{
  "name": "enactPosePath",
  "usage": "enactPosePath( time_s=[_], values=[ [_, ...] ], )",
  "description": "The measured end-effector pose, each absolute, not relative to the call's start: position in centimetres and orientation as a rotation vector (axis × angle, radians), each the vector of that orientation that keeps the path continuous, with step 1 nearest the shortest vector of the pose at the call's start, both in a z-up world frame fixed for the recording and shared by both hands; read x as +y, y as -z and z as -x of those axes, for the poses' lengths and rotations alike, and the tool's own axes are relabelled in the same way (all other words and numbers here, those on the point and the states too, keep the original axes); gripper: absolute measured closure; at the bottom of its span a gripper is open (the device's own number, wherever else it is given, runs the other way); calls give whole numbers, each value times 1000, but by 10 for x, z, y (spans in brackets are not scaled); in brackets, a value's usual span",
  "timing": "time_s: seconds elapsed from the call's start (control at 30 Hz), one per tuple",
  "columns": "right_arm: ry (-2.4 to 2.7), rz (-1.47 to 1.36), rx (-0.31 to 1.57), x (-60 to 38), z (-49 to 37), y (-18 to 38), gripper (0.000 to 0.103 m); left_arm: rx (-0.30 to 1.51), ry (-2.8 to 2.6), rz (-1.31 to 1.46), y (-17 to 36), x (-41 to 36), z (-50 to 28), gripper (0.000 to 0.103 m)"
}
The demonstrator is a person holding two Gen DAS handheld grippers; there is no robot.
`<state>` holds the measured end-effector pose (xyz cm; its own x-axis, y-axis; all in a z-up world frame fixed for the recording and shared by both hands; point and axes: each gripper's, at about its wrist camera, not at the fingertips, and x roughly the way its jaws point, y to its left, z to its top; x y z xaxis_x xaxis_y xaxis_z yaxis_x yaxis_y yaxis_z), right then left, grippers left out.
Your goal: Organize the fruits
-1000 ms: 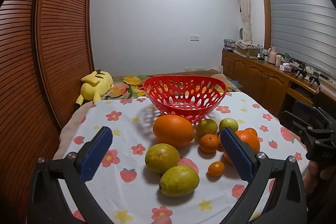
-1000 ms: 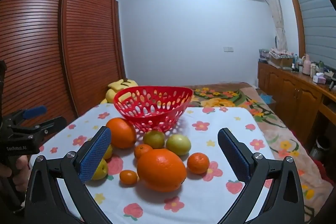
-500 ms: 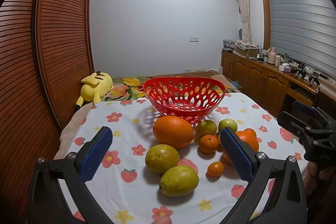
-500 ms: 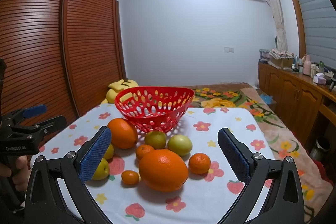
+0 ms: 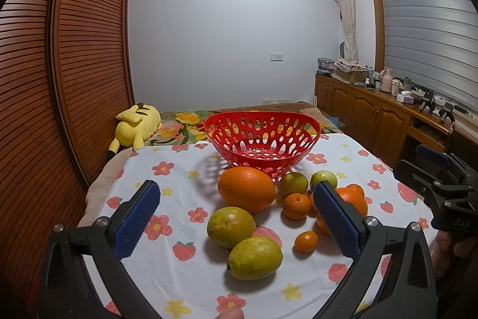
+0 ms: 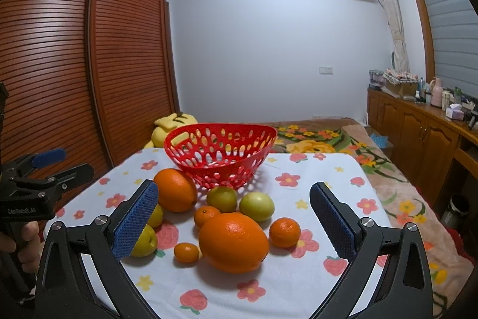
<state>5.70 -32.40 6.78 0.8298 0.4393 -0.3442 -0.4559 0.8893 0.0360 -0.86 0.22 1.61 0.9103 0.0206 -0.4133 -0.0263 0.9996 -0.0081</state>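
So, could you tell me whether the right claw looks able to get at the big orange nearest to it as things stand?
Probably yes: the right claw is open, and the big orange sits straight ahead between its fingers, with only a tiny orange beside it.

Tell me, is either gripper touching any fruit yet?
Apart. Both wrist views show the left gripper and right gripper wide open, short of the fruits, with tablecloth visible between pads and fruit.

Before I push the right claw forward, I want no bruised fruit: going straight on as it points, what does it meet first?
Probably the large orange, lying low between the open right claw fingers, ahead of the red basket; depth is unclear.
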Motion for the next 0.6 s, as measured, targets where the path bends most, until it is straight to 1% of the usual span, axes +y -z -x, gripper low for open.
enactPosePath(
  time_s=[0.6],
  values=[
    [-474, 49, 353, -324, -56, -68, 0, 420, -24, 13, -18, 1, 10, 0]
  ],
)
